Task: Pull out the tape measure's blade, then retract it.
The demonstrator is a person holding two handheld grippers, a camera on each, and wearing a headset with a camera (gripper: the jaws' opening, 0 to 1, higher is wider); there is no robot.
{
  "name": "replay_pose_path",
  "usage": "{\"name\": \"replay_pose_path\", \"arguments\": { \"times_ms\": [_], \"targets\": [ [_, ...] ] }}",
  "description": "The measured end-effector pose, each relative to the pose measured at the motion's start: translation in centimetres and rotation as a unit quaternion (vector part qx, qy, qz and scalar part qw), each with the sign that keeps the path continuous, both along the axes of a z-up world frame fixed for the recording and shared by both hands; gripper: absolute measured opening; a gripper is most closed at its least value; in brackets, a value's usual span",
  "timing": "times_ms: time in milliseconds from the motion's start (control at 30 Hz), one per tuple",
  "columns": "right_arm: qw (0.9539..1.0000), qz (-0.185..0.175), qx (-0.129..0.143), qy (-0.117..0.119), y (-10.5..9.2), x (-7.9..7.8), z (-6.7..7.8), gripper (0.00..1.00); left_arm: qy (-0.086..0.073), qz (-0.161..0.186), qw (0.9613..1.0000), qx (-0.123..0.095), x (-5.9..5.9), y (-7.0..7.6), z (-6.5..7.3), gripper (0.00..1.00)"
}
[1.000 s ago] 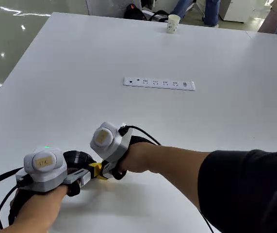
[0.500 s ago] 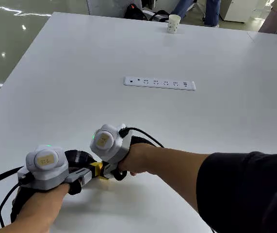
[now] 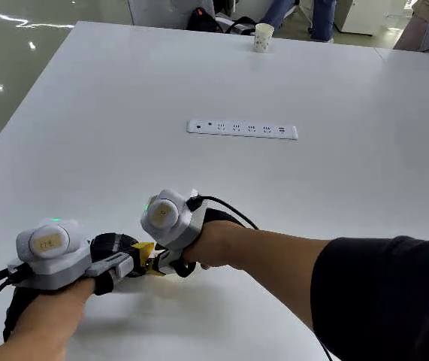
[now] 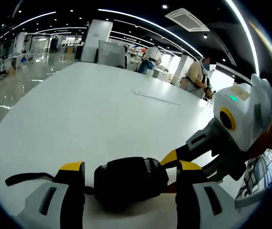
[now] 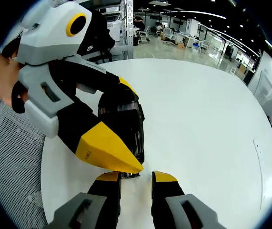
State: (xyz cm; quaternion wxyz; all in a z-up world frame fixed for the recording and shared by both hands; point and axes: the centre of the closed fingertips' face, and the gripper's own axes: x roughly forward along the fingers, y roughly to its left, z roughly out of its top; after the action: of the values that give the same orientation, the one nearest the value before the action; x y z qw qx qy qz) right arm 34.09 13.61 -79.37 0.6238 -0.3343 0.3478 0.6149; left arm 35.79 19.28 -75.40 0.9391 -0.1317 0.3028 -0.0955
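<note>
The tape measure [image 4: 131,183] sits on the tabletop [image 3: 274,75] near its front-left corner, with the left tool [image 4: 131,167] clamped on it: one yellow-tipped jaw lies against each flat side of the black case. The right tool [image 5: 136,177] is the one nearer the blade end. Its jaws stand slightly apart with bare tabletop showing between them, and their tips are just beside the case's lower front corner.

The coming move probably turns on that corner, since the blade should come out there, toward the right tool and away from the left. The pull would then run along the tabletop toward its right side. No blade is drawn out yet.

The right gripper view shows a small pale tab [image 5: 128,175] at the case's foot, touching or nearly touching one right jaw. This is likely the blade's hook, though it is too small to be sure. In the head view the two tools cover that spot. The head view does show a power strip [image 3: 242,129] and a paper cup [image 3: 262,36] well apart from the work.
</note>
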Motion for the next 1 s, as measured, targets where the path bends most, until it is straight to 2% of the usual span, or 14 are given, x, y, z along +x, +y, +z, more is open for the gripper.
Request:
{"name": "replay_pose_path", "arguments": {
  "times_ms": [133, 200, 233, 367, 433, 500, 600, 700, 800, 867, 1000],
  "targets": [
    [0.9999, -0.014, 0.004, 0.002, -0.9, -0.1, 0.3, 0.24, -0.007, -0.013, 0.9999, -0.002, 0.1, -0.2, 0.4, 0.85],
    [0.9993, -0.032, 0.018, 0.003, -1.4, 0.0, 0.6, 0.26, -0.011, -0.025, 0.9996, -0.007, 0.1, -0.4, 0.5, 0.99],
    [0.9989, -0.039, 0.026, 0.005, -1.5, 0.0, 0.8, 0.26, -0.010, -0.037, 0.9992, -0.009, -0.1, -0.7, 0.5, 0.98],
    [0.9976, -0.058, 0.039, 0.008, -3.0, -0.2, 1.0, 0.28, -0.009, -0.083, 0.9964, 0.013, -0.9, -1.3, 0.3, 0.99],
    [0.9966, -0.068, 0.047, 0.006, -3.6, -0.2, 1.2, 0.29, -0.002, -0.113, 0.9935, 0.011, -1.5, -1.9, 0.2, 0.99],
    [0.9951, -0.081, 0.056, 0.008, -4.2, -0.2, 1.5, 0.30, -0.003, -0.133, 0.9908, 0.025, -2.0, -1.9, 0.1, 0.99],
    [0.9926, -0.098, 0.071, 0.010, -5.1, 0.0, 2.1, 0.33, -0.002, -0.155, 0.9877, 0.025, -2.6, -2.2, 0.1, 0.99],
    [0.9905, -0.110, 0.082, 0.009, -6.1, 0.1, 2.7, 0.35, 0.014, -0.186, 0.9818, 0.037, -3.4, -2.2, -0.2, 0.99],
    [0.9891, -0.118, 0.088, 0.005, -7.5, 0.1, 3.1, 0.37, 0.003, -0.205, 0.9775, 0.048, -3.8, -2.1, 0.1, 0.99],
    [0.9873, -0.129, 0.093, 0.010, -8.6, 0.0, 3.4, 0.39, -0.005, -0.222, 0.9728, 0.066, -3.9, -1.8, 0.4, 0.99],
    [0.9811, -0.160, 0.108, 0.018, -10.7, 0.0, 3.9, 0.45, -0.006, -0.242, 0.9676, 0.074, -4.4, -1.7, 0.7, 0.99]
  ]
}}
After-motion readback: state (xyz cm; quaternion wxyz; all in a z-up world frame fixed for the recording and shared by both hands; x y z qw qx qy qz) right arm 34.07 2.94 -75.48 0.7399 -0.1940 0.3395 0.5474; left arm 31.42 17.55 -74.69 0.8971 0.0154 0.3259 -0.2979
